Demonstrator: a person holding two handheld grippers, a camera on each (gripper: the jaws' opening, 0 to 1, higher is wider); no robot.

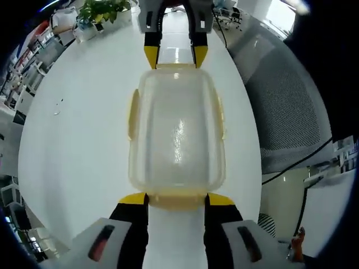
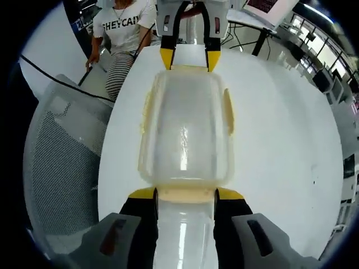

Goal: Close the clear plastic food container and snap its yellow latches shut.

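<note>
A white round table point(image 1: 84, 140) in an open office carries the work, with a potted plant point(image 1: 104, 10) at about 11 o'clock in the left gripper view, a grey mesh chair point(image 2: 59, 162) at 9 o'clock in the right gripper view, and a seated person point(image 2: 124, 33) beyond the table's far edge at 11 o'clock.

The clear plastic food container point(image 1: 176, 134) lies in the middle of the table with its lid on, held between the two grippers from opposite ends. In the left gripper view the left gripper point(image 1: 176, 199) sits at 6 o'clock with its jaws apart, yellow tips touching either side of the near yellow end latch point(image 1: 176, 198). The right gripper point(image 1: 175, 56) meets the far end at 12 o'clock. The right gripper view mirrors this — the right gripper point(image 2: 186, 194) straddles its own end latch point(image 2: 186, 194), jaws spread and closed on nothing.

The lid looks seated, so the step in hand appears to be latching the ends. The side latches point(image 1: 133, 115) still seem to flare outward — likely unsnapped. The next move calls for pressing each end flap firmly against the wall until it catches, both ends braced so the box cannot slide.
</note>
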